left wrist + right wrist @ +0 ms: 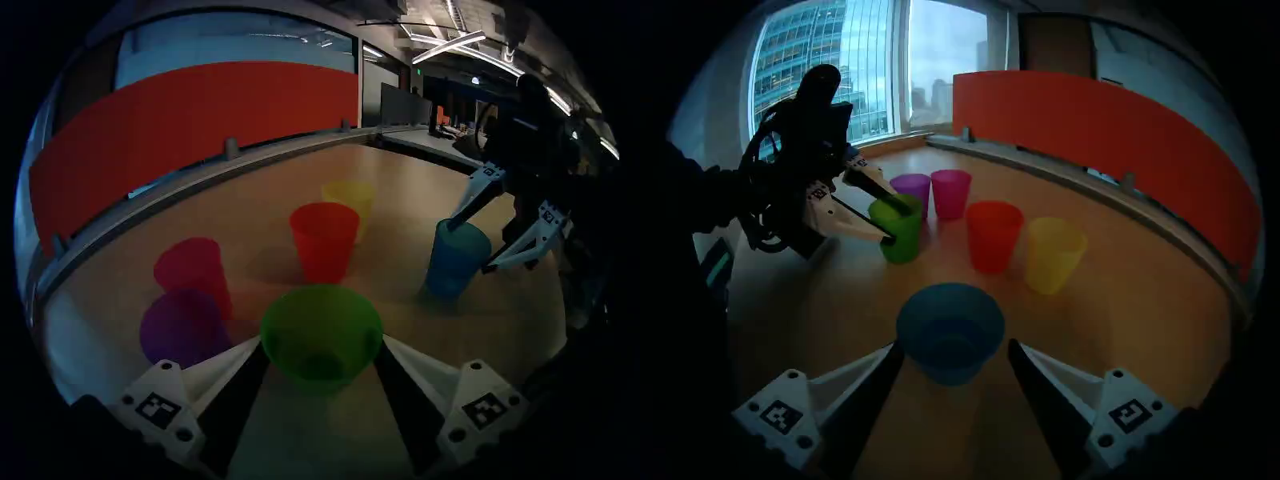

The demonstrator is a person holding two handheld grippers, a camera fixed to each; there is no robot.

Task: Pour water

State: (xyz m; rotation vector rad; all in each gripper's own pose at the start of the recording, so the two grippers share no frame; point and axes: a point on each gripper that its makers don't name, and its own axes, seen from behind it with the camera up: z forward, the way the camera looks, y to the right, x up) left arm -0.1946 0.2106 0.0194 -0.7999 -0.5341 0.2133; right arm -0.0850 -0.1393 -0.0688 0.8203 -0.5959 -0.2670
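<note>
Because each claw pinches a thin plastic cup, the likeliest fault lies in the pour itself: squeeze too hard and a wall buckles, tip too fast and water misses the other rim. Going from left to right in the left gripper view, a purple cup (182,326) and a magenta cup (192,266) stand side by side at the left of the wooden table (240,216); a wide swing of the green cup (320,320) could knock them. At centre the left gripper (320,346) holds the green cup, one finger pad against each wall. Just behind stand a red cup (324,238) and a yellow cup (352,198), near enough to be clipped. At the right the right gripper (466,248) is closed on the blue cup (454,264), both fingers against it; whether it rests on the table I cannot tell. In the right gripper view the blue cup (950,330) is upright, open-mouthed and translucent, its inside dark; whether it or the green cup (898,230) holds water I cannot tell.
</note>
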